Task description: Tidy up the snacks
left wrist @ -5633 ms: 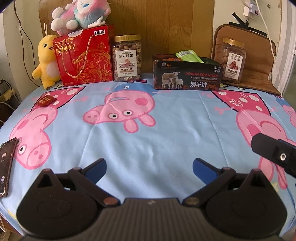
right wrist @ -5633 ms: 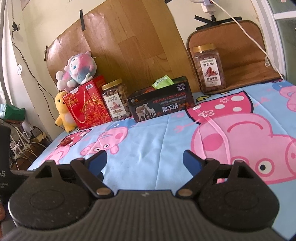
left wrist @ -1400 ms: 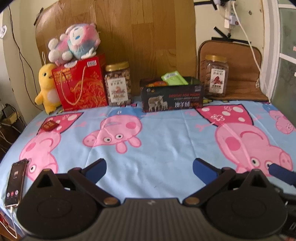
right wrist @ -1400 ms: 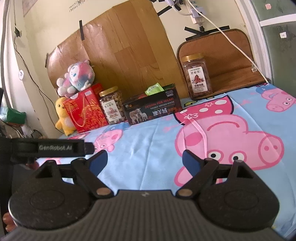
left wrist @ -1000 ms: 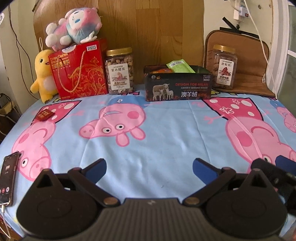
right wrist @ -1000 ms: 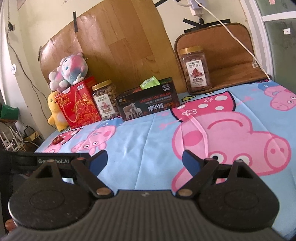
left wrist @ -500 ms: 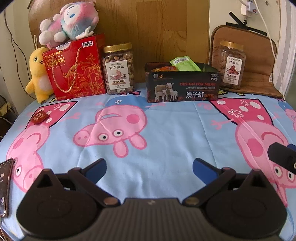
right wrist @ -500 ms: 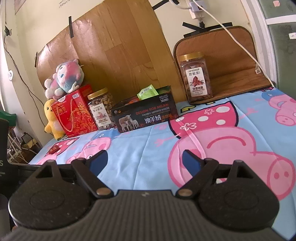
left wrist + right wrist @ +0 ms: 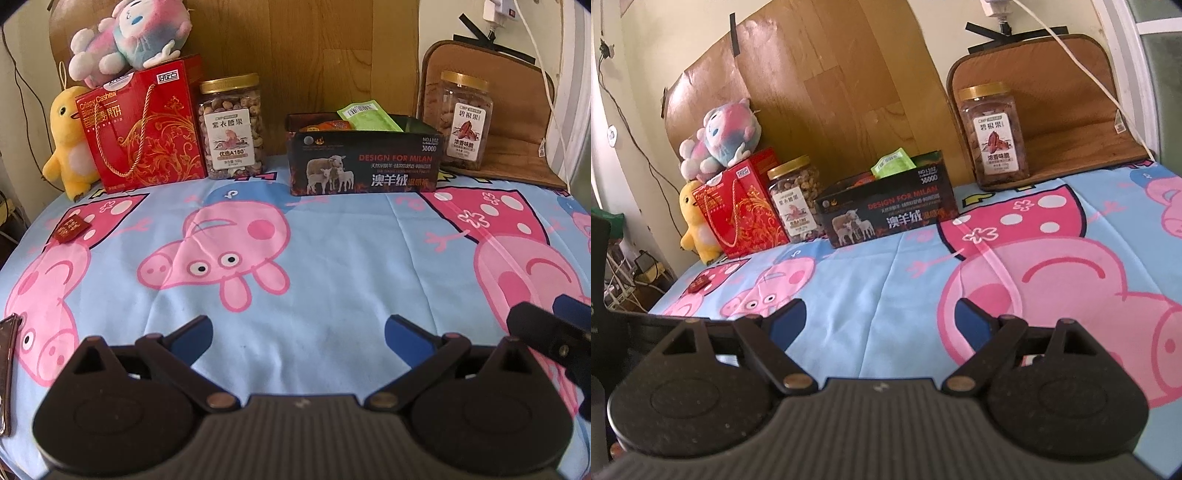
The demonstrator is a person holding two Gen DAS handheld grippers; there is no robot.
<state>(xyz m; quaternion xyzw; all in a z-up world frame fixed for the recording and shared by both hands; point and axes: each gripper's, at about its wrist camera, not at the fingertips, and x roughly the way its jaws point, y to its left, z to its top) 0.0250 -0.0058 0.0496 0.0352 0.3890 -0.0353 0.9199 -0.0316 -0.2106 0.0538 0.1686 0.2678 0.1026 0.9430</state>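
A black box (image 9: 364,164) (image 9: 886,206) printed with sheep stands at the back of the table, with a green packet (image 9: 369,116) (image 9: 892,162) and an orange one sticking out. A small red packet (image 9: 70,229) (image 9: 700,283) lies flat on the cloth at the left. My left gripper (image 9: 298,334) hovers open over the near middle of the table, nothing between its fingers. My right gripper (image 9: 880,317) is open too, low over the cloth to the right; part of it (image 9: 554,332) shows at the left wrist view's right edge.
Along the back stand a red gift bag (image 9: 142,127), a cashew jar (image 9: 232,125), a pecan jar (image 9: 466,120) on a brown mat, a yellow plush duck (image 9: 68,142) and a pink-blue plush (image 9: 129,35). A phone (image 9: 7,369) lies at the near left edge.
Both grippers have moved forward and lower toward the back row, so the box and jars look larger. Both stay open and empty.
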